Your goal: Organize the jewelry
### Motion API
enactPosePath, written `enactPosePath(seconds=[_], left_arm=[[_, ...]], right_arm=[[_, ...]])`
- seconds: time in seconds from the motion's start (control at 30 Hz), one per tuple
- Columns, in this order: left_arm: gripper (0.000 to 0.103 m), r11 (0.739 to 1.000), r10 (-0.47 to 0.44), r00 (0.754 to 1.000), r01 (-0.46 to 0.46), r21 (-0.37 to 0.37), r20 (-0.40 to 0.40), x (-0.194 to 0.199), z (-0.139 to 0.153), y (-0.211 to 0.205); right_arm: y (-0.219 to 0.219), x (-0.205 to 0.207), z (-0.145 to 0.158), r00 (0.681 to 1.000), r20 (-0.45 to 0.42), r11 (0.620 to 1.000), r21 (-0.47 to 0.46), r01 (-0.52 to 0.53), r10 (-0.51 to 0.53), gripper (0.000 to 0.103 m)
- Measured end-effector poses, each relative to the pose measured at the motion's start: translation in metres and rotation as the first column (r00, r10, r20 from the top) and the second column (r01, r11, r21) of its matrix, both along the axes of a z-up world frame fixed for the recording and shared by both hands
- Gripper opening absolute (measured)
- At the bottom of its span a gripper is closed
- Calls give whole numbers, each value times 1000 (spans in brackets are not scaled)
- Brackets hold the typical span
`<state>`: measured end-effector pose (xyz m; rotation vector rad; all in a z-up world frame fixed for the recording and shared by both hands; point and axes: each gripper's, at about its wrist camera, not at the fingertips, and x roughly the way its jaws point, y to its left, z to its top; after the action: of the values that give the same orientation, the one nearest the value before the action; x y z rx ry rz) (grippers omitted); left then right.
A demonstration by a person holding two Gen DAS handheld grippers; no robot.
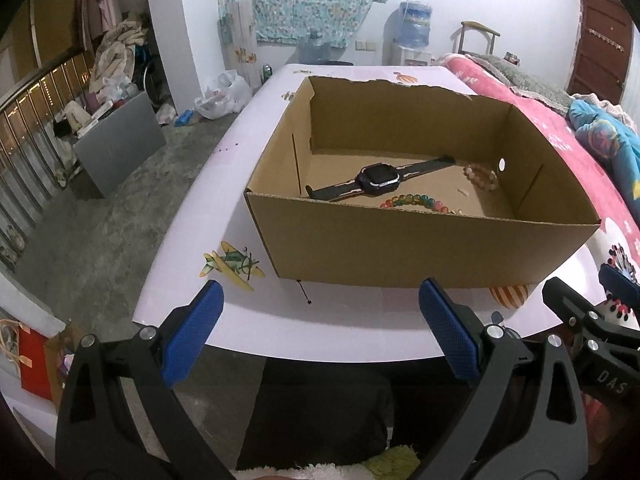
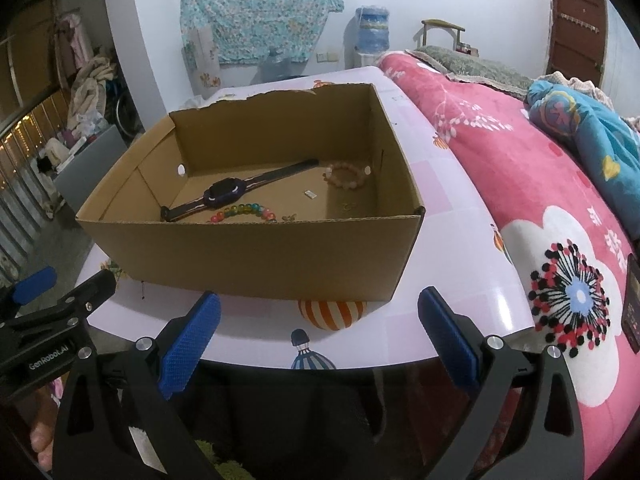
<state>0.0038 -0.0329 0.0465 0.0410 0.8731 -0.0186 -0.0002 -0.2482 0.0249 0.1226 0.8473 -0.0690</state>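
An open cardboard box stands on the white table. Inside lie a dark smartwatch, a rainbow bead bracelet, a pale bead bracelet and a small white piece. A thin dark pin lies on the table in front of the box. My left gripper is open and empty, short of the box's near wall. My right gripper is open and empty, also short of the box.
The table carries cartoon stickers. A bed with a pink floral blanket runs along its right side. The floor at left holds a grey box and bags. The table's near edge is just ahead of both grippers.
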Motion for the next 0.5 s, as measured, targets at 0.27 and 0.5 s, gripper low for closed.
enactPosePath(seconds=[0.27, 0.5], left_arm=[[95, 1000, 1, 1000, -1, -11, -13, 2, -1, 0], [95, 1000, 12, 1000, -12, -15, -26, 7, -4, 2]], right_arm=[[-1, 3, -1, 1000, -16, 1000, 1, 1, -1, 96], [-1, 3, -1, 1000, -15, 1000, 1, 3, -3, 96]])
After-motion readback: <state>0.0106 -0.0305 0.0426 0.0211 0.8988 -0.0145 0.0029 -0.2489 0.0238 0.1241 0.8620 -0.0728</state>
